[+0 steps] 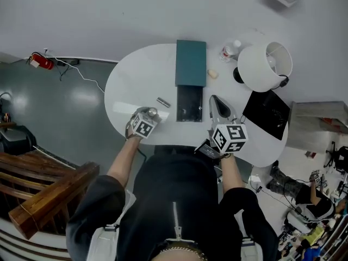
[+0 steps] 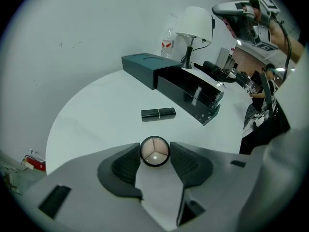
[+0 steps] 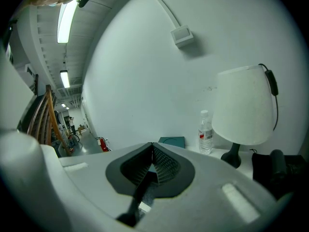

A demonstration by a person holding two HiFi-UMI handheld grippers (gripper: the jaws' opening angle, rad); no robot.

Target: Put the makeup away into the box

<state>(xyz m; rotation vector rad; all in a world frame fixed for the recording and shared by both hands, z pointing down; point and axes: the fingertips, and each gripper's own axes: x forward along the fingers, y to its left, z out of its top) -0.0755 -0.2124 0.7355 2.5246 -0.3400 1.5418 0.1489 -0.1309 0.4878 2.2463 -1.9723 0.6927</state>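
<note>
While left hand-held gripper (image 2: 154, 148) clamps round black-rimmed compact (image 2: 154, 152) | three beige shades | right hand-held gripper (image 3: 152, 150) closed, empty

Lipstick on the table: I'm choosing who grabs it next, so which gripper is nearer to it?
Left. The left gripper sits just short of the lipstick, closed on a round compact; the right gripper is on the far side of the open box, shut and empty.

White oval surface (image 1: 136, 80) had teal box (image 1: 191, 62) with black drawer (image 1: 190, 103) out, lipstick tube (image 1: 163, 102), round compact (image 2: 154, 151), bottle (image 1: 231, 50), lamp (image 1: 265, 66), black pouch (image 1: 267, 113).
</note>
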